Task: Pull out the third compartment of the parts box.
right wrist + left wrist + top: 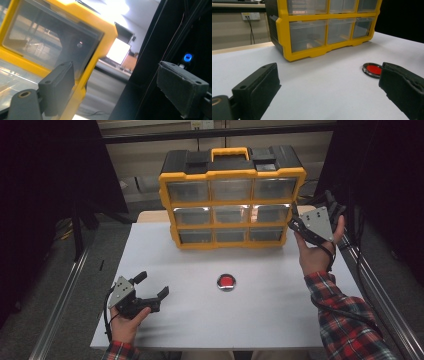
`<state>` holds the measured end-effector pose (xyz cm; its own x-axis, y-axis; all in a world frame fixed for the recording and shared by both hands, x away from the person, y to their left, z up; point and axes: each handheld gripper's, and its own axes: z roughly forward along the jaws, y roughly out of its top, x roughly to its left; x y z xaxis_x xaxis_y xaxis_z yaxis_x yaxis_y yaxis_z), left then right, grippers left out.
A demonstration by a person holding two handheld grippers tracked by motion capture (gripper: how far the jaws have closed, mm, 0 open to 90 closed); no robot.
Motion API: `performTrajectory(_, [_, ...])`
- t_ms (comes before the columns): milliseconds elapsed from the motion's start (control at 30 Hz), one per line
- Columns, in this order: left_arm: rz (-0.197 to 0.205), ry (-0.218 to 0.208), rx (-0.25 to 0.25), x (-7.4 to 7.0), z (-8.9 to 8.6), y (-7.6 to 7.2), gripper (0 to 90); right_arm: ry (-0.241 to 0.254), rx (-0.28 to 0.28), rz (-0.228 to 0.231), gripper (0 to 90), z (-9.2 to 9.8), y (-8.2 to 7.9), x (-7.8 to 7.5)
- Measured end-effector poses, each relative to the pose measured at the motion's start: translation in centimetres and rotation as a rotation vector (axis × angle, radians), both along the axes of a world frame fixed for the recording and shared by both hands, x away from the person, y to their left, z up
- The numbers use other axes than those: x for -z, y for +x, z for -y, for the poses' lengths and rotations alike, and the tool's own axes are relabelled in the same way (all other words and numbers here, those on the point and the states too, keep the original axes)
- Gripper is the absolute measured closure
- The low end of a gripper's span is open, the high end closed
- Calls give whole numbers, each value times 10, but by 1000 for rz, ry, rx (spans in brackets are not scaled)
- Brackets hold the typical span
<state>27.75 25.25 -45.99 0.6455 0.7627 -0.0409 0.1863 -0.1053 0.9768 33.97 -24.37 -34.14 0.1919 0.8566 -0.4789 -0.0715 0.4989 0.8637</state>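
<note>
Two grippers, jaws wide, empty: right gripper (295, 223) at organizer's (231, 195) right edge (middle-row drawer (271, 213) nearest), frame right; left gripper (152, 287) lower left.

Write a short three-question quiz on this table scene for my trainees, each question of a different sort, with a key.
1. True or false: the left gripper is closed on the red disc.
2. How many rows of drawers does the yellow organizer have?
3. Which gripper is raised beside the organizer's right end: A left, B right?

Key
1. False: its jaws are open and the disc lies apart on the white table.
2. Three.
3. B, the right gripper, jaws open and holding nothing.
</note>
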Motion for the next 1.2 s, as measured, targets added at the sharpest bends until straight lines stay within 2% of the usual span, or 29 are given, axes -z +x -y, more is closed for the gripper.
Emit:
performTrajectory(33, [-3,-6,7,0,0,0,31,-22,2,5,146,-1,0,-1])
performTrajectory(67, [-4,-19,6,1,2,0,31,-22,2,5,146,-1,0,-1])
performTrajectory(100, [-3,-1,1,1,1,0,31,-63,5,10,152,-3,1,-3])
performTrajectory(133, [-9,-10,3,1,2,0,31,-63,5,10,152,-3,1,-3])
performTrajectory(167, [-8,-6,4,1,2,0,31,-109,12,18,154,-4,2,-5])
performTrajectory(200, [-8,-6,3,1,2,0,31,-109,12,18,154,-4,2,-5])
performTrajectory(267, [-8,-7,3,1,2,0,31,-143,8,19,158,-6,3,-6])
performTrajectory(300, [-7,2,4,1,0,1,31,-185,3,14,172,-8,5,-7])
performTrajectory(333, [-7,2,4,1,0,1,31,-195,2,13,175,-9,5,-7])
performTrajectory(367, [-9,-19,0,1,2,0,31,-209,1,13,182,-10,6,-7])
performTrajectory(433, [-10,-2,1,1,1,1,31,-228,3,14,187,-11,6,-7])
performTrajectory(467, [-10,-10,2,1,2,1,31,-279,5,17,205,-12,8,-7])
performTrajectory(500, [-10,-10,2,1,2,1,31,-279,5,17,205,-12,8,-7])
performTrajectory(533, [-10,-4,3,1,2,1,32,-316,9,24,213,-14,10,-7])
performTrajectory(600, [-10,-6,4,1,2,1,32,-328,0,21,224,-15,10,-7])
performTrajectory(633, [-10,-10,2,1,2,1,31,-380,4,33,239,-18,11,-7])
performTrajectory(700, [-8,-7,4,1,2,1,32,-421,0,45,259,-20,12,-7])
performTrajectory(800, [-6,-7,9,1,2,1,32,-451,-2,41,274,-23,14,-8])
performTrajectory(833, [-9,-7,4,1,2,1,32,-490,1,42,288,-25,16,-9])
performTrajectory(867, [-9,-7,4,1,2,1,32,-490,1,42,288,-25,16,-9])
performTrajectory(900, [-9,-8,5,1,2,1,32,-523,4,46,299,-27,17,-10])
performTrajectory(933, [-9,-10,7,1,2,1,32,-523,4,46,299,-27,17,-10])
performTrajectory(967, [-9,-9,7,1,2,1,32,-563,10,46,312,-28,19,-11])
performTrajectory(1033, [-10,-10,6,1,2,1,32,-604,17,50,323,-29,20,-12])
performTrajectory(1067, [-10,-9,5,1,2,1,32,-604,17,50,323,-29,20,-12])
performTrajectory(1100, [-9,-10,5,1,2,1,32,-636,19,53,332,-30,21,-13])
performTrajectory(1133, [-8,4,9,1,1,1,32,-636,19,53,332,-30,21,-13])
performTrajectory(1200, [-4,2,14,1,1,1,32,-668,23,50,349,-31,23,-14])
